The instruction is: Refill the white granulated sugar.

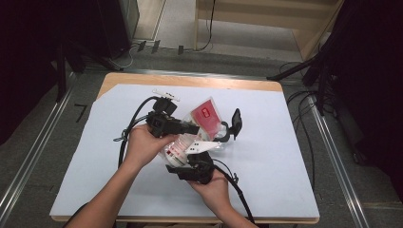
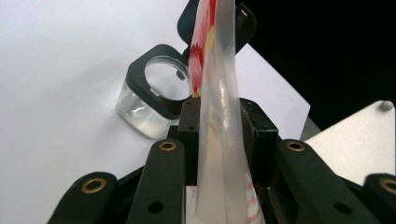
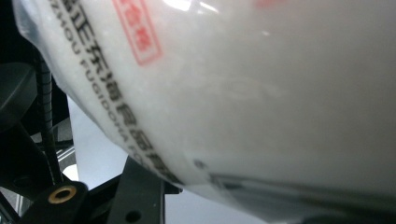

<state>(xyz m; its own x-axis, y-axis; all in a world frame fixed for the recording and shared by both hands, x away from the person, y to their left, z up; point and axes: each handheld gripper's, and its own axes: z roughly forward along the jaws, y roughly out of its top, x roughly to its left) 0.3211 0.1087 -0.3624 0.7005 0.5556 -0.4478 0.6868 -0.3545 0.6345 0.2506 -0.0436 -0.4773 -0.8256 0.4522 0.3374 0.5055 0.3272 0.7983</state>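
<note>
Your left tongs (image 2: 219, 135) pinch the bag's (image 2: 219, 154) edge at desk (image 1: 275, 156) centre. Your right tongs (image 1: 190, 164) press against the bag from six o'clock; whether they grip it, you cannot tell. A jar (image 2: 154, 95) sits at ten o'clock of the left tongs.

Bright middle, dark sides

Light from above makes the white-covered table (image 1: 266, 180) bright, while both side edges stay black. Up close, the soft white plastic bag (image 3: 261, 93) looks blurry with shiny spots.

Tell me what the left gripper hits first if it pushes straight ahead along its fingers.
Likely the clear jar with the black open lid, just beyond the left gripper, whose fingers pinch the plastic bag. Depth is uncertain.
</note>
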